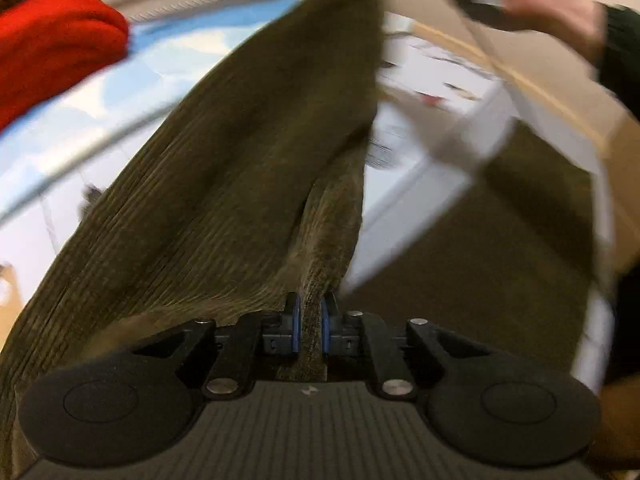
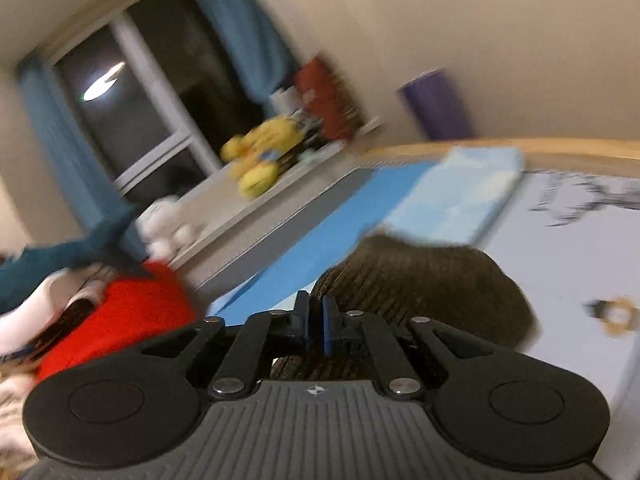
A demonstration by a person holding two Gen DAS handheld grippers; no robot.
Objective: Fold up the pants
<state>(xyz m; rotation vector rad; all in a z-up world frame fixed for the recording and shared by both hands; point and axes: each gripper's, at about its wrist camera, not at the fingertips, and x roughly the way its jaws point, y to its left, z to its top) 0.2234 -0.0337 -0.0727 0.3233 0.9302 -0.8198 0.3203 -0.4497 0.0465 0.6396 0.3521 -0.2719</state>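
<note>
The pants (image 1: 248, 168) are olive-brown corduroy, stretched in the air above the bed. My left gripper (image 1: 311, 312) is shut on one folded edge of them; the cloth runs away from it up to the top of the view, where the person's other hand (image 1: 552, 4) holds the right gripper. In the right wrist view my right gripper (image 2: 316, 316) is shut with the pants (image 2: 424, 284) bunched under and to the right of its fingers. Both views are motion-blurred.
A bed with a blue and white sheet (image 1: 132, 92) lies below. A red garment (image 1: 52, 44) lies at its left; it also shows in the right wrist view (image 2: 120, 316). A shelf with yellow plush toys (image 2: 260, 156), a window and blue curtains (image 2: 240, 20) stand beyond. White boxes (image 1: 432, 136) are at right.
</note>
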